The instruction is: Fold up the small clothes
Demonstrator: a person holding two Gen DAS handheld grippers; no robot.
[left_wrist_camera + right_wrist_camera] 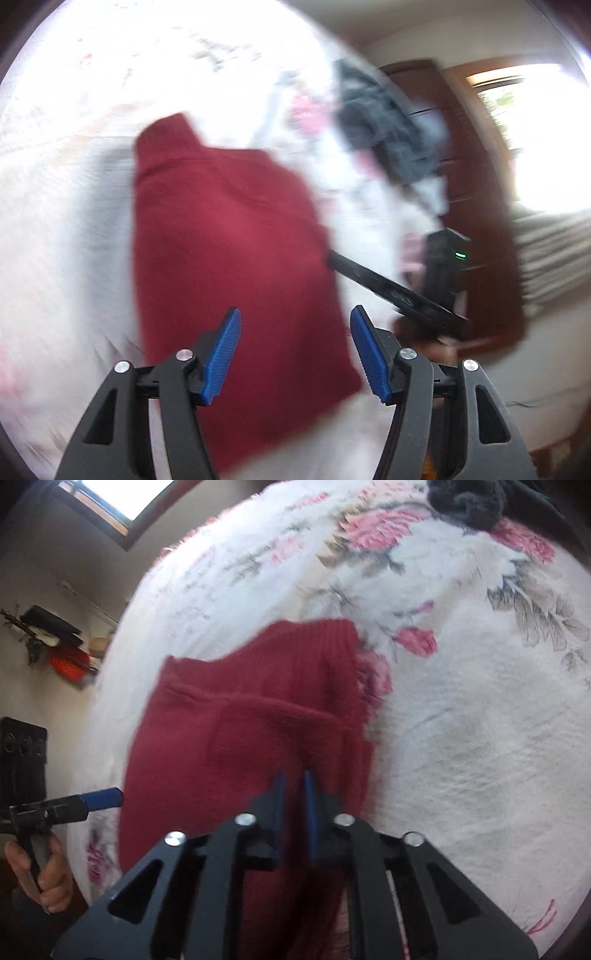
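Daylight from the window [535, 122] blows out to glare, both fisheye views motion-blurred and bent at the edges.

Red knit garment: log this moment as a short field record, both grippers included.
garment: red knit garment, partly folded, lying on floral blanket
left gripper: open, above the garment, holding nothing
right gripper: shut on the garment's near edge
other clothes: dark garment further back on the blanket
image quality: motion blur in both views

The sweater [251, 731] lies on the bedspread [461, 720], a heap of clothes [469, 502] behind it.
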